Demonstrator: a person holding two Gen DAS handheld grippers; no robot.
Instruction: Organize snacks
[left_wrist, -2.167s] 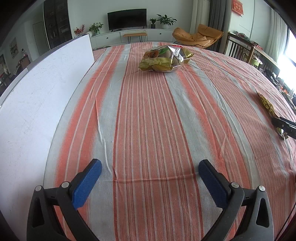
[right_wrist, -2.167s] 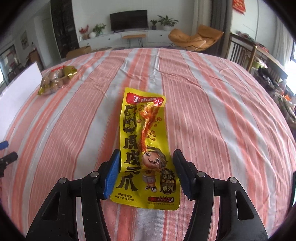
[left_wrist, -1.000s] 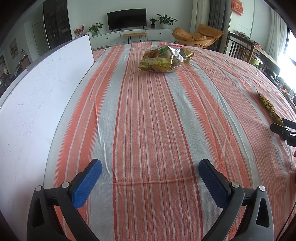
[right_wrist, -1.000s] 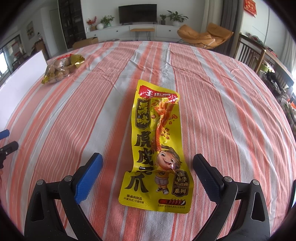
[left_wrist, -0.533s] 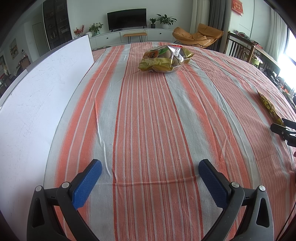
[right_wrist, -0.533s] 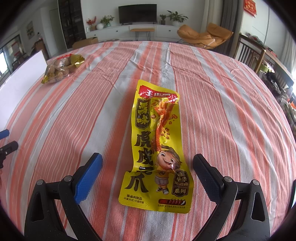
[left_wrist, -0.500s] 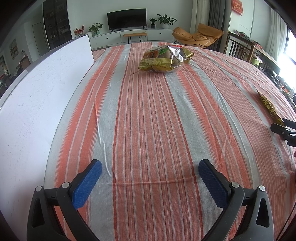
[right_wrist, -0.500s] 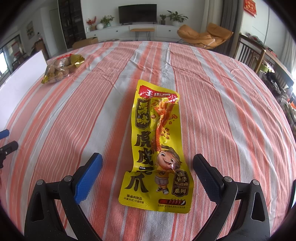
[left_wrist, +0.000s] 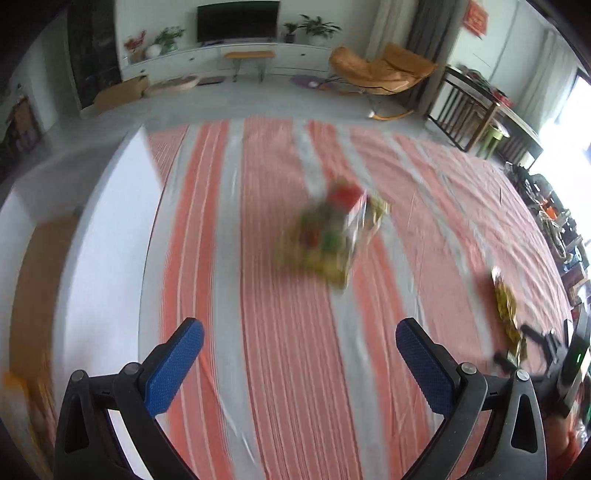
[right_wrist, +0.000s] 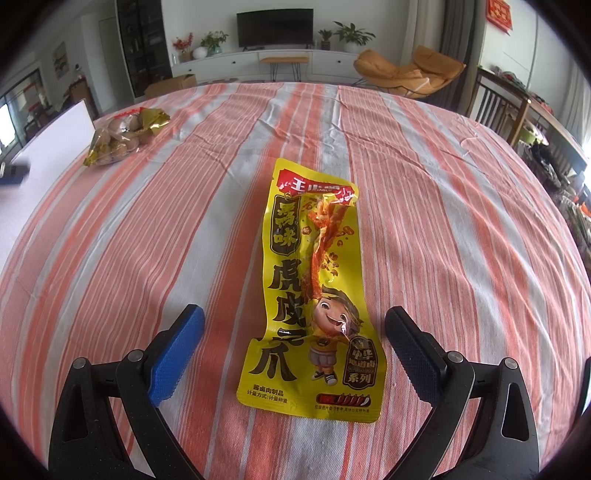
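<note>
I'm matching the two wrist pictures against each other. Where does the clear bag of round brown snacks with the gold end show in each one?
Left wrist: the bag of round snacks, blurred, centre, ahead of the open left gripper.
Right wrist: upper left, beside the white board.
Shared landmark: the television on the far wall.

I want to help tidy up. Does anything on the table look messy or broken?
Nothing looks spilled or torn. The yellow snack packet lies flat on the striped tablecloth between the open right gripper, a little wavy. The bag of round snacks sits alone near the far left edge, crinkled but apparently closed.
</note>
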